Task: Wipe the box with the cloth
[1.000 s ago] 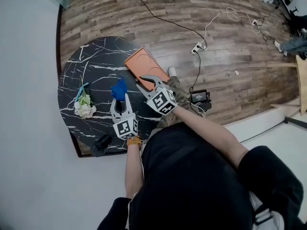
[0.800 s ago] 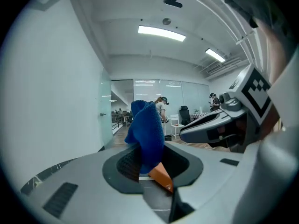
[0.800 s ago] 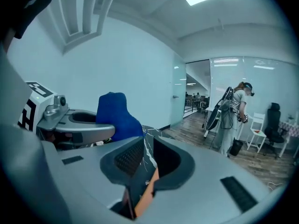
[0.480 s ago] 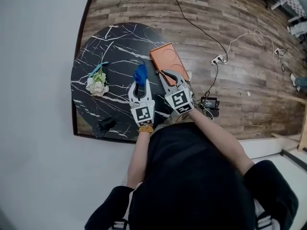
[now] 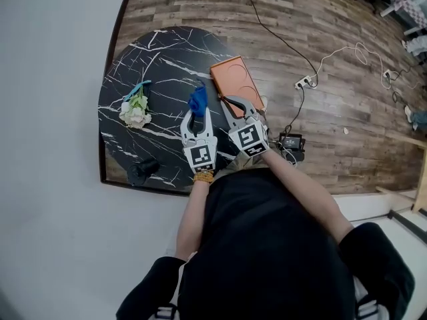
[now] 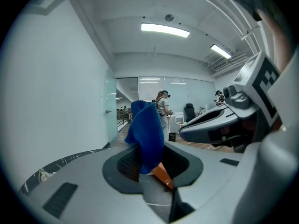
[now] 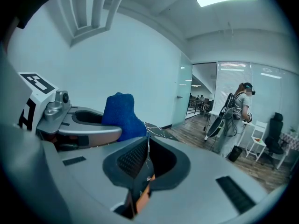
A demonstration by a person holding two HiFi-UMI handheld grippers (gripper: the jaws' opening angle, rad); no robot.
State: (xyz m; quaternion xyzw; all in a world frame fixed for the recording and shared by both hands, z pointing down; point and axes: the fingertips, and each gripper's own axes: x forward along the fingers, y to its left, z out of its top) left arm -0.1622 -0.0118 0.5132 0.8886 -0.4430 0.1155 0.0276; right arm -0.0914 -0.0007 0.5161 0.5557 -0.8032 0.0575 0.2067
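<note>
An orange flat box (image 5: 233, 77) lies at the right edge of the round black marble table (image 5: 160, 59). My left gripper (image 5: 196, 114) is shut on a blue cloth (image 5: 197, 101), which stands up from its jaws just left of the box. In the left gripper view the cloth (image 6: 145, 133) hangs between the jaws, with a corner of the box (image 6: 161, 175) below. My right gripper (image 5: 229, 103) is at the box's near end with its jaws shut. A strip of orange box (image 7: 142, 195) shows under them; whether they pinch it I cannot tell.
A bunch of white flowers (image 5: 135, 109) lies on the table's left side, and a black object (image 5: 141, 171) sits near its front edge. Cables and a power strip (image 5: 303, 81) run over the wooden floor to the right. A white wall borders the left.
The right gripper's jaws, wide open by the box a second ago, have closed. The left gripper keeps the blue cloth and has barely moved. The head camera's view has shifted.
</note>
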